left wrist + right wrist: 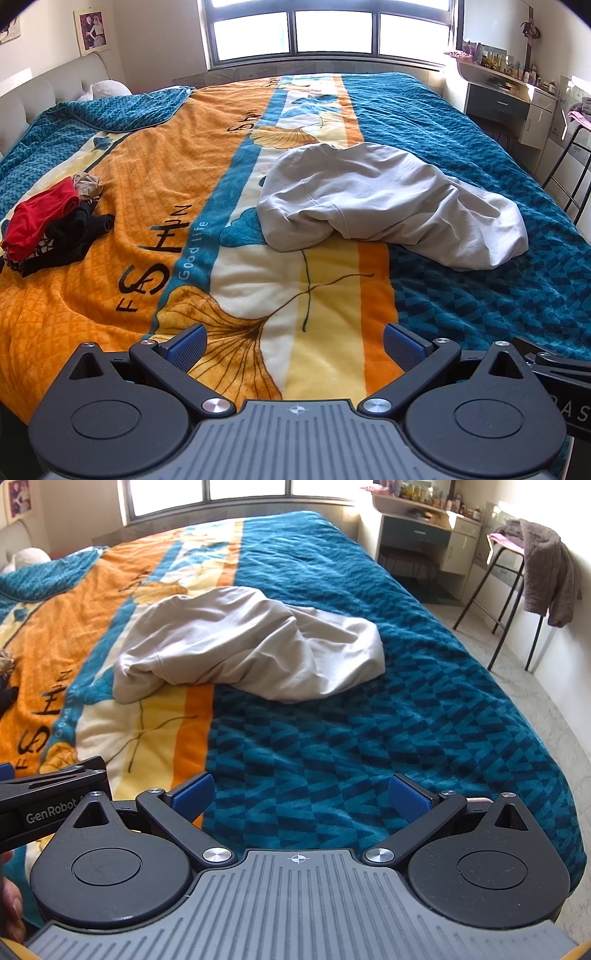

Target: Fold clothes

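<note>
Your left gripper [294, 345] and right gripper [300, 795] both hover wide apart and empty over the near blanket [480, 306], with the crumpled white garment [384, 199] lying well ahead at mid-bed.

Blanket [155, 192] on the bed, orange band, left half of the left wrist frame: large black letters, legible in part as "FS" and "HN", running up the band. Teal stripe beside them: small pale script "Good life". Right wrist frame, lower left: white "GenRobot" on the black body of the left tool [51, 806]. Left wrist frame, right edge: partial "AS" on the right tool [576, 410].
</note>
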`<state>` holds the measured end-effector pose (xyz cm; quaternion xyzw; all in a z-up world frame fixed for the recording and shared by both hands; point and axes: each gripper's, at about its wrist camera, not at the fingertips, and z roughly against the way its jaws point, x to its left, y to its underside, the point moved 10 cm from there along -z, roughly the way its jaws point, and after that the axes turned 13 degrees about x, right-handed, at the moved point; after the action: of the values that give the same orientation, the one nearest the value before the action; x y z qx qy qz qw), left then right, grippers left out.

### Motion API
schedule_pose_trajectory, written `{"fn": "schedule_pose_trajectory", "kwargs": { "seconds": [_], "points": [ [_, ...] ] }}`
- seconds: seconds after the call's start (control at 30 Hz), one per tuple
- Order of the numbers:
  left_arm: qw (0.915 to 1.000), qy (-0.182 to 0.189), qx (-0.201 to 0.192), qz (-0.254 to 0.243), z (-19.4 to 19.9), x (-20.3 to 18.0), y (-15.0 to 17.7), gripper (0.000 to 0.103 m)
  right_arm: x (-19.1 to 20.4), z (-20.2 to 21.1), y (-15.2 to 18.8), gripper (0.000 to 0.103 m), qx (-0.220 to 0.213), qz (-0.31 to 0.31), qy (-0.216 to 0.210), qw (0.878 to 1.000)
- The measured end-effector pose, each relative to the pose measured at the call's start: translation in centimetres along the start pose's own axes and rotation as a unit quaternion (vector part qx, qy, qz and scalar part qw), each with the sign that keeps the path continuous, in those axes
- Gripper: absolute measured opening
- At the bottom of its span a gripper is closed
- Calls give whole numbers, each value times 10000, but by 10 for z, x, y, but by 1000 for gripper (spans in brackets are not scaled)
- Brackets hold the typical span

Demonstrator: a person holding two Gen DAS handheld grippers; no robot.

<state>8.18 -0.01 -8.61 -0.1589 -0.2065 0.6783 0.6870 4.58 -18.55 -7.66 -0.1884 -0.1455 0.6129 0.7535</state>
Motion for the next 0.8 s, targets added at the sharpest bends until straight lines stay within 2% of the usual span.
{"fn": "schedule_pose_trajectory", "kwargs": {
  "seconds": [0.23, 0.33, 0.43, 0.5, 0.63, 0.73, 0.8],
  "points": [
    [9998, 150, 57, 104, -17, 11, -13, 102, -3, -15, -14, 103, 16, -190, -211, 9996],
    [9996, 102, 25, 277, -24, 26, -25, 102, -11, -20, -38, 103, -304, -388, -146, 9987],
    [9988, 36, -57, 482, -29, 44, -42, 101, -15, -29, -60, 103, -456, -510, -323, 9971],
    [9986, 23, -65, 521, -35, 53, -51, 100, -14, -34, -75, 103, -566, -619, -629, 9945],
    [9989, -9, -81, 468, -48, 65, -66, 89, 9, -62, -107, 103, -553, -631, -1731, 9813],
    [9980, -7, -218, 591, -57, 73, -76, 89, 31, -95, -126, 103, -290, -802, -2053, 9750],
    [9967, 57, -209, 788, -65, 79, -79, 91, 38, -117, -142, 100, -334, -989, -1952, 9752]
  ]
}}
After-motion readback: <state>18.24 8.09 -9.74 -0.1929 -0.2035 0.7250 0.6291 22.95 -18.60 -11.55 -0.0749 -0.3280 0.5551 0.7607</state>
